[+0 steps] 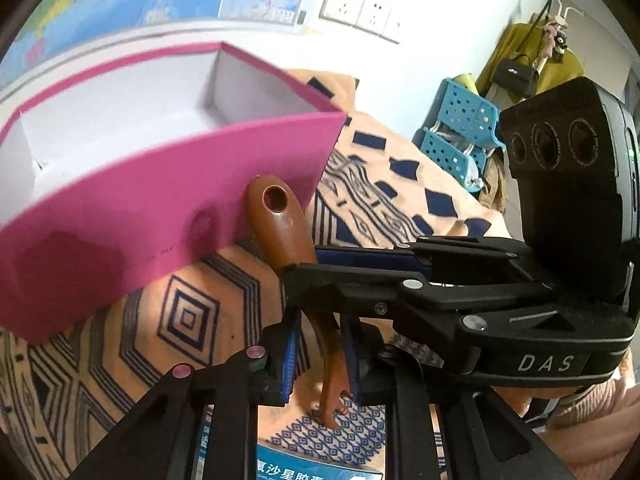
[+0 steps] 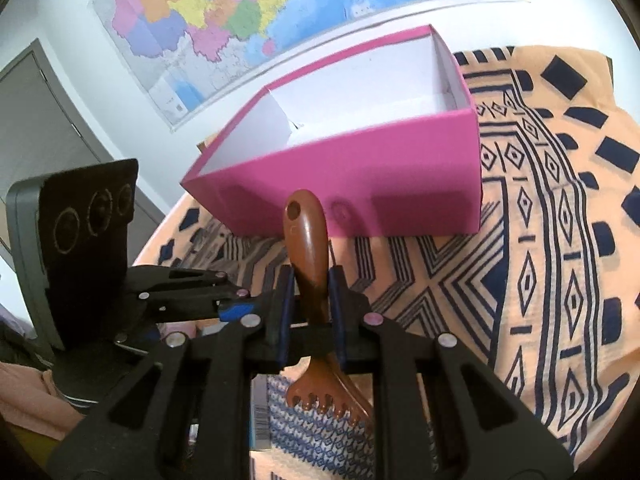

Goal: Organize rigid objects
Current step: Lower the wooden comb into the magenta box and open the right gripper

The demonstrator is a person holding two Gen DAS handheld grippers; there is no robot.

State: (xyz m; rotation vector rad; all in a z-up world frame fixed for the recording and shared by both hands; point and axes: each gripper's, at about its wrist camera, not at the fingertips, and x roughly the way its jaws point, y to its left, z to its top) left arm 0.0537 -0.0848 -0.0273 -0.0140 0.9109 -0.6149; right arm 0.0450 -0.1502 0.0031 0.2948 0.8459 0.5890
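A brown wooden comb (image 1: 280, 224) with a hole in its handle is held up in front of an open pink box (image 1: 160, 220) with a white inside. My left gripper (image 1: 320, 332) is shut on the comb's thin neck, teeth toward the camera. My right gripper (image 1: 304, 266) comes in from the right and clamps the handle crosswise. In the right wrist view my right gripper (image 2: 310, 280) is shut on the comb (image 2: 306, 240), whose handle points at the pink box (image 2: 360, 184). My left gripper (image 2: 236, 304) reaches in from the left; its tip is hidden behind my right finger.
An orange cloth (image 2: 540, 240) with dark blue patterns covers the surface. A blue-and-white printed package (image 1: 320, 456) lies under the comb's teeth. Blue perforated baskets (image 1: 460, 136) stand at the far right. A map (image 2: 240, 12) hangs on the wall behind the box.
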